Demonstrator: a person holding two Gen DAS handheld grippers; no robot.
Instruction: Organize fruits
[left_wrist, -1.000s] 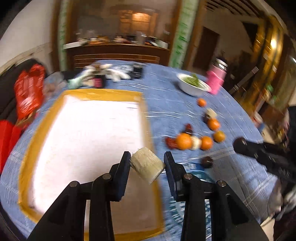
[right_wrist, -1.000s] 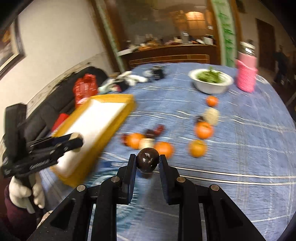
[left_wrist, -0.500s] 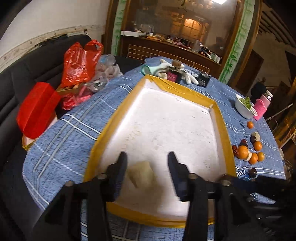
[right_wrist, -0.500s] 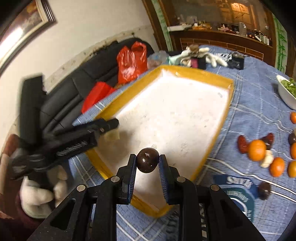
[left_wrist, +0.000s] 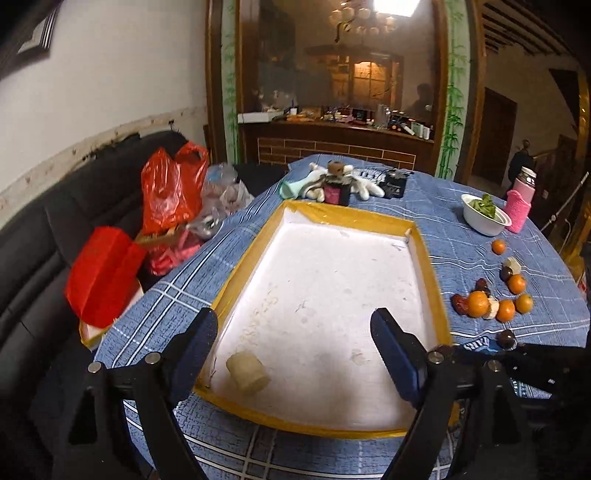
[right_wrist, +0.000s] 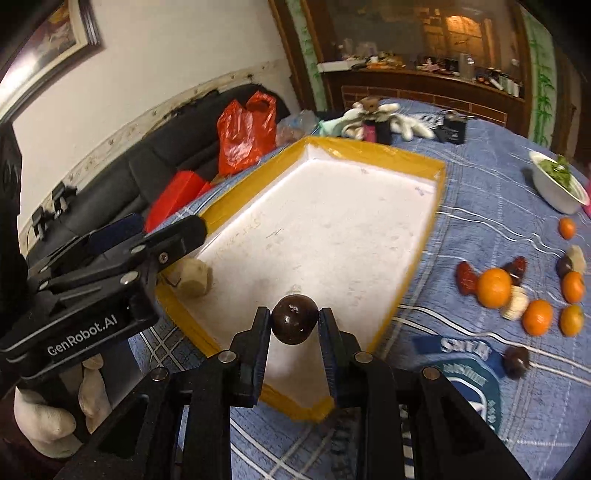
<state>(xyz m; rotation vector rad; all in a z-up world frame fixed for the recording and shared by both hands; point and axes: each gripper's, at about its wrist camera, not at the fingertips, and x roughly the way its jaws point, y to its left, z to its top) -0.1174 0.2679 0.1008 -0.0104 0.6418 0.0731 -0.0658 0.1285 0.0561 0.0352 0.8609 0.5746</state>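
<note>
A pale, cut chunk of fruit (left_wrist: 246, 376) is lying on the white floor of the yellow-rimmed tray (left_wrist: 424, 251), close to the tray's near left corner. The left gripper (left_wrist: 295, 354) is hovering just above it; its jaws have just been opening and are standing wide, with the chunk loose below them, touching neither pad. The right gripper (right_wrist: 295, 325) is pinching a dark round fruit (right_wrist: 294, 319) between its pads, the jaws nearly closed on it, over the tray's near edge. To the tray's right, on the blue checked tablecloth (right_wrist: 480, 229), a cluster of oranges (right_wrist: 495, 287), red dates and pale pieces is sitting well apart from the tray, with one more dark fruit (right_wrist: 516, 361) nearer the table's near edge. A white bowl of greens (left_wrist: 485, 218) is standing toward the far right edge.
</note>
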